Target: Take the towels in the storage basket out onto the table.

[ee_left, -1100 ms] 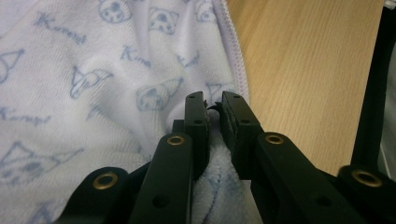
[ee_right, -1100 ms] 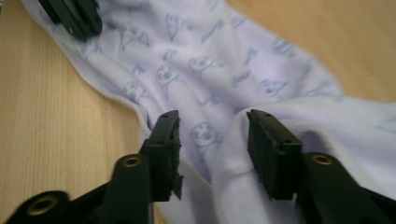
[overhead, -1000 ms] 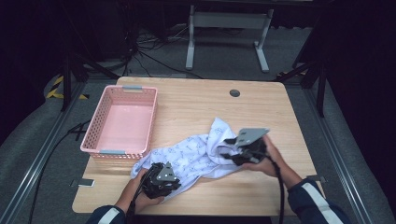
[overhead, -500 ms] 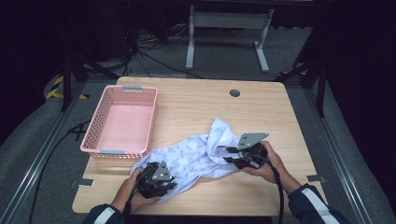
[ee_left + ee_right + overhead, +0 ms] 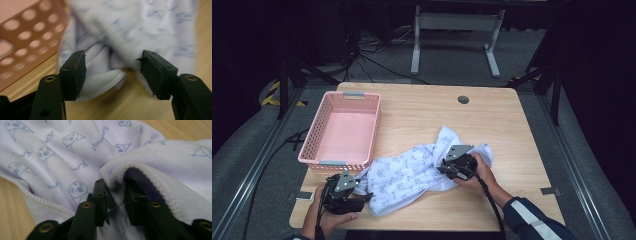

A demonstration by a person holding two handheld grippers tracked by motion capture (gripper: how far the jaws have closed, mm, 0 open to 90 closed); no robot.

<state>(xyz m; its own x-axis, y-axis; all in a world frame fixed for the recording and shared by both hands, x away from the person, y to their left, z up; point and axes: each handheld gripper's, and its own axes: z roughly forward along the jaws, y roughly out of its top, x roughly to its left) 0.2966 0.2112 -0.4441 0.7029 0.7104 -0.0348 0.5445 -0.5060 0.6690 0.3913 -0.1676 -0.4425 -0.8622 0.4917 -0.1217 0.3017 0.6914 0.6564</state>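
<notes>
The left gripper (image 5: 362, 198) has slid left, its jaws just opening off the towel (image 5: 412, 172); the right gripper (image 5: 116, 195) has dropped, closing on a hem fold. Soft, limp cloth at the table's near middle; grip hems.

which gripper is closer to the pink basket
Left. The left gripper sits just below the near end of the pink basket, jaws open at the edge of the printed cloth. The right gripper is farther off, across the cloth, pinching a fold.
</notes>
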